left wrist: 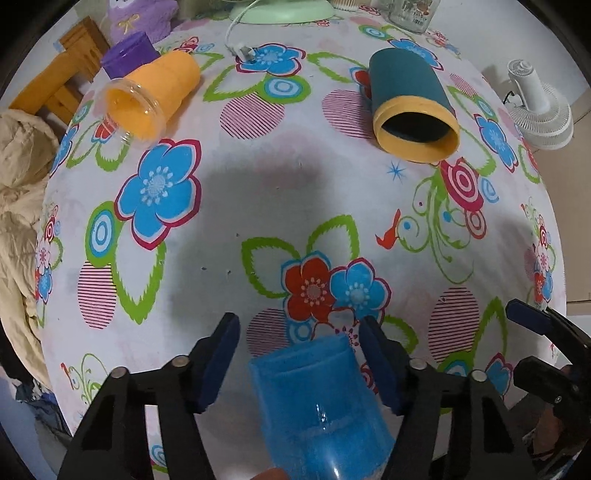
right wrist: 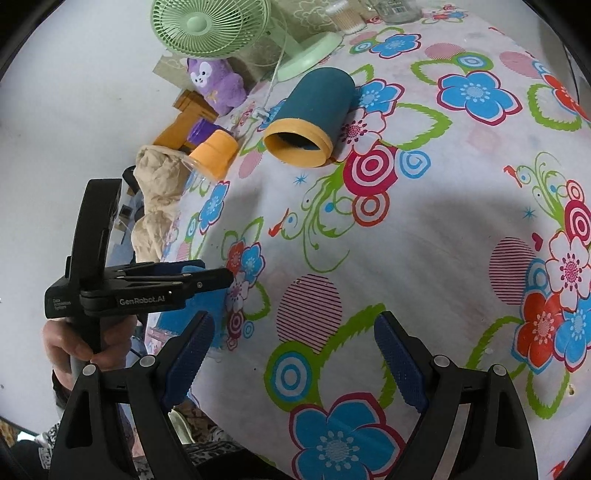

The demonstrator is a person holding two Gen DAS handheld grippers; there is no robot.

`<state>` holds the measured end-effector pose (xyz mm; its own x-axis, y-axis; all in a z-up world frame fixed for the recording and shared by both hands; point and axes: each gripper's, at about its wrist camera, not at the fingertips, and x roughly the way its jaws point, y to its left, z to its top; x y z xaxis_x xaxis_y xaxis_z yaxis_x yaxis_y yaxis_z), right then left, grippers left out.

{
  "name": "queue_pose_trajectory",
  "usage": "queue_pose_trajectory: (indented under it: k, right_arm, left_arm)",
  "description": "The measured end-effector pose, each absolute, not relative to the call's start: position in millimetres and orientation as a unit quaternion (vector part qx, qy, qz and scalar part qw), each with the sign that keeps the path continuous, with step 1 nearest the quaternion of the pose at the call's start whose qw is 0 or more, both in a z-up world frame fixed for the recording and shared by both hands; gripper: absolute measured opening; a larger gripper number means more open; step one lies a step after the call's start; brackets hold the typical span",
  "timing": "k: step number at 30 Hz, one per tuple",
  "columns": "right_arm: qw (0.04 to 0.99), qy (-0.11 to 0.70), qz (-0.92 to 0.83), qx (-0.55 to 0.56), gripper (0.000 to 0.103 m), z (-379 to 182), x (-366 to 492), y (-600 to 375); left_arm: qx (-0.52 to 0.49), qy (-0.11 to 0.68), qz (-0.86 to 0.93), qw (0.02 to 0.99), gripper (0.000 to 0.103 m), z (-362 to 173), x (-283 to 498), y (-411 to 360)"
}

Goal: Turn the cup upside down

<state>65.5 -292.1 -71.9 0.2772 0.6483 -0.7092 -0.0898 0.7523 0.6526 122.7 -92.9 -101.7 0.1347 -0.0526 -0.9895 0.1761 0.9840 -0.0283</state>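
Note:
A translucent blue cup (left wrist: 317, 402) stands upside down on the flowered tablecloth (left wrist: 258, 206), between the fingers of my left gripper (left wrist: 299, 365). The jaws are open with gaps on both sides of the cup. In the right wrist view the blue cup (right wrist: 207, 306) shows partly behind the left gripper (right wrist: 207, 275). My right gripper (right wrist: 291, 358) is open and empty above the cloth. A teal cup with a yellow rim (left wrist: 410, 107) (right wrist: 310, 118) lies on its side. An orange cup (left wrist: 151, 99) (right wrist: 214, 153) lies on its side too.
A purple cup (left wrist: 127, 53) stands behind the orange one. A green fan (right wrist: 210, 26), a purple plush toy (right wrist: 214, 81) and glass jars (left wrist: 413, 13) are at the far edge. A white fan (left wrist: 535, 107) stands off the table's right side. A beige cloth (left wrist: 18, 206) lies at the left.

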Motion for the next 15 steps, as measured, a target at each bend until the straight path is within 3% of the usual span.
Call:
queue_pose_trajectory:
  k: [7,15]
  right_arm:
    - [0.760,0.547,0.249,0.249,0.090,-68.5,63.8,-286.8]
    - [0.762,0.543,0.254,0.246,0.090,-64.8,61.5,-282.4]
  left_arm:
    - [0.043,0.648,-0.078,0.756,0.054,-97.7,119.8,-90.0]
    - [0.032,0.644,-0.085,0.759,0.053,-96.8,115.5,-87.8]
